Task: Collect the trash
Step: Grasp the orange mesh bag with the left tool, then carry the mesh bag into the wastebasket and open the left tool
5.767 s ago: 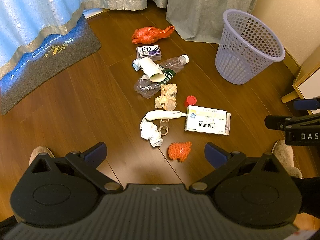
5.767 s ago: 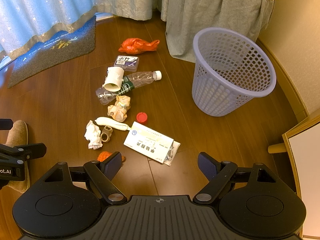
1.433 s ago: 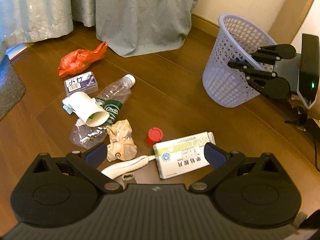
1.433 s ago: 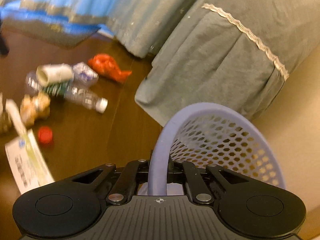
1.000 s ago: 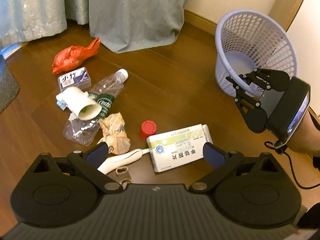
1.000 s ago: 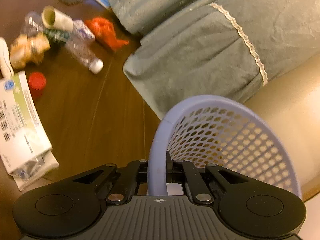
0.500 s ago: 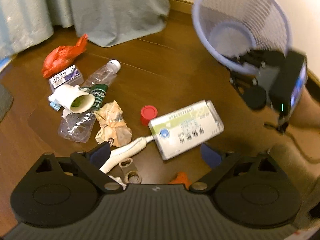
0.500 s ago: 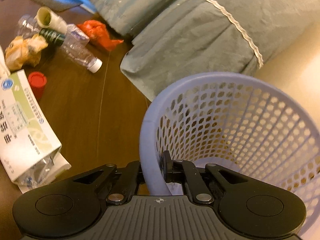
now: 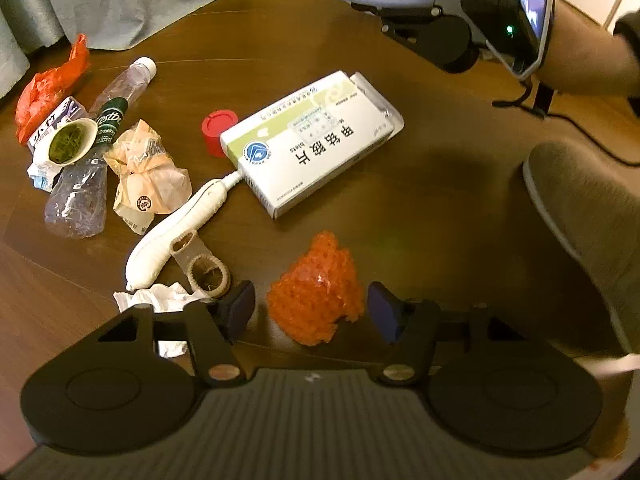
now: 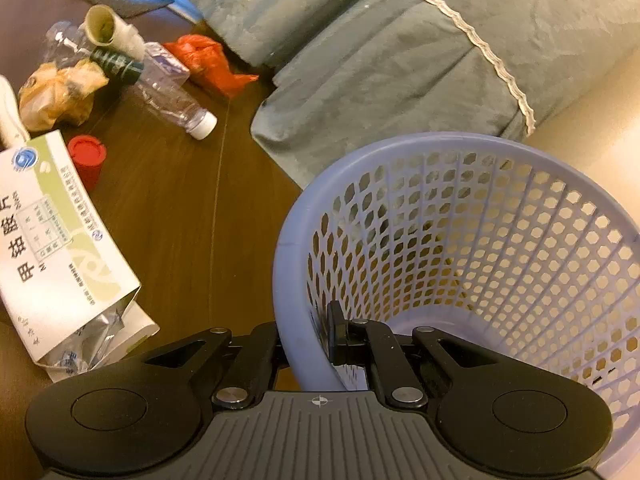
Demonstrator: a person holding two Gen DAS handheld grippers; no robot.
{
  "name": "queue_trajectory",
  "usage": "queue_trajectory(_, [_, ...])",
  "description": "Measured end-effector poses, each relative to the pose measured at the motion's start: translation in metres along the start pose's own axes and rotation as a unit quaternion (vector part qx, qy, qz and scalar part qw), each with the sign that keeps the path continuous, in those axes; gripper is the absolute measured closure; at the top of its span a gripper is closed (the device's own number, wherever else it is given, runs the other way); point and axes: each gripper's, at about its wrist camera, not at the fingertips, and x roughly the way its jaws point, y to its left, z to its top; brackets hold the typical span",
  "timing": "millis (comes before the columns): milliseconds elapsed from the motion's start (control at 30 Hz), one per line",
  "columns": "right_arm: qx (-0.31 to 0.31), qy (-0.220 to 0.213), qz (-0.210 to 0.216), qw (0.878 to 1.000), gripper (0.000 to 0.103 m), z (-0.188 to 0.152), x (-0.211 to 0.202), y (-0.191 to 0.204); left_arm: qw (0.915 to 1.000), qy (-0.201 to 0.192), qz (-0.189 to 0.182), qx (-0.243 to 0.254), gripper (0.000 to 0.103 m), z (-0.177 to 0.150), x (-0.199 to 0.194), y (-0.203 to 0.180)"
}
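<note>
white crumpled tissue point(image 9: 160, 298): lies on the brown wooden floor point(image 9: 440, 200) just beside the left pad; keep that pad from catching it as the grip closes.
beige ribbed rubber ring point(image 9: 206, 270): sits next to the tissue, near the left pad but outside the gap; it should stay out of the pinch.
left gripper point(image 9: 311, 309): points steeply down, jaws about half wide and just now closing, with the netting between the pads; the pads do not yet press it, a gap showing on both sides.
orange crumpled mesh netting point(image 9: 318, 292): the piece in hand, on the floor in the middle of the jaw gap, well apart from the box; it looks soft and springy, so close fully and squeeze through its middle, low near the floor, or strands may slip out.
white and green cardboard medicine box point(image 9: 308, 144): lies flat beyond the netting, untouched, a likely later pick.
right gripper point(image 10: 310, 340): jaws pinched narrow on the basket's rim, one finger point(image 10: 338, 330) inside the wall and one outside.
lavender perforated plastic waste basket point(image 10: 480, 240): tilted with its mouth toward the litter and appears empty; hold it steady and near so the carry is short.
</note>
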Motion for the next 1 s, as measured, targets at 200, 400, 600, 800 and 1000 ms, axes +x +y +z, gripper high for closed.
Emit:
queue_trajectory(200, [-0.002, 0.004, 0.000, 1.000, 0.100, 0.000, 0.001, 0.001, 0.9999, 0.002, 0.005, 0.015, 0.064, 0.001, 0.007, 0.002])
queue_trajectory(400, [0.026, 0.007, 0.000, 1.000, 0.099, 0.003, 0.001, -0.003, 0.9997, -0.014, 0.010, -0.020, 0.069, 0.005, -0.005, 0.015])
queue_trajectory(600, [0.055, 0.019, 0.000, 0.998, 0.098, 0.008, -0.001, -0.003, 0.9974, -0.032, 0.010, -0.064, 0.069, 0.013, -0.022, 0.029])
queue_trajectory(800, [0.068, 0.031, 0.001, 0.997, 0.096, 0.010, -0.008, 0.001, 0.9936, -0.051, 0.010, -0.100, 0.069, 0.028, -0.038, 0.039])
queue_trajectory(1000, [0.076, 0.037, 0.002, 0.996, 0.094, 0.009, -0.013, 0.002, 0.9873, -0.079, 0.007, -0.138, 0.069, 0.055, -0.052, 0.049])
